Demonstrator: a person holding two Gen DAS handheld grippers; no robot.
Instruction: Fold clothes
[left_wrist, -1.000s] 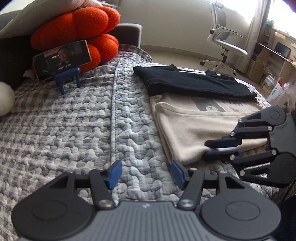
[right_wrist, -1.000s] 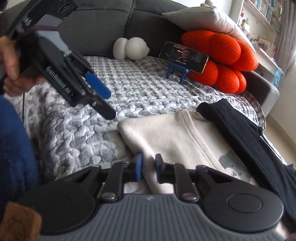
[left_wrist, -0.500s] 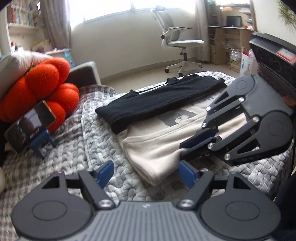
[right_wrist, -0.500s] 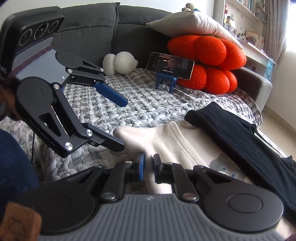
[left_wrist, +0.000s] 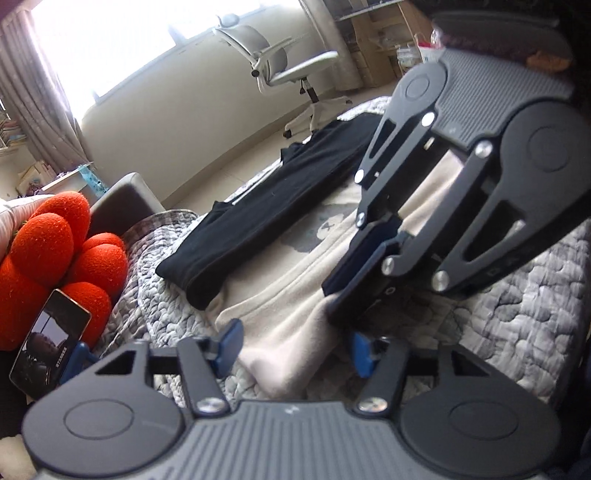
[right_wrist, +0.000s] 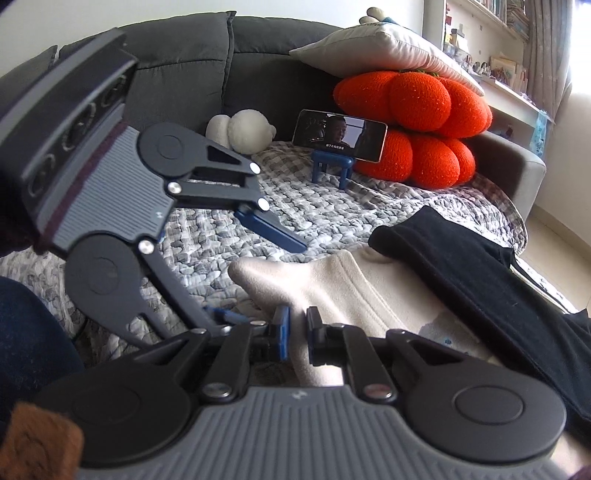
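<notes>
A cream garment lies on the quilt, and a folded black garment rests along its far edge. My right gripper is shut on the cream garment's near edge, with the cloth pinched between its pads. My left gripper sits right beside it at the garment's corner. Its jaws are closing, and the corner of cream cloth lies between them with gaps to both pads.
A grey-and-white quilt covers the sofa seat. An orange cushion, a phone on a blue stand and a white plush stand at the back. An office chair is on the floor beyond.
My left gripper rolled and moved in to the cream garment's corner beside the right gripper. Its jaws widened, then narrowed around the corner. The right gripper kept its hold.
</notes>
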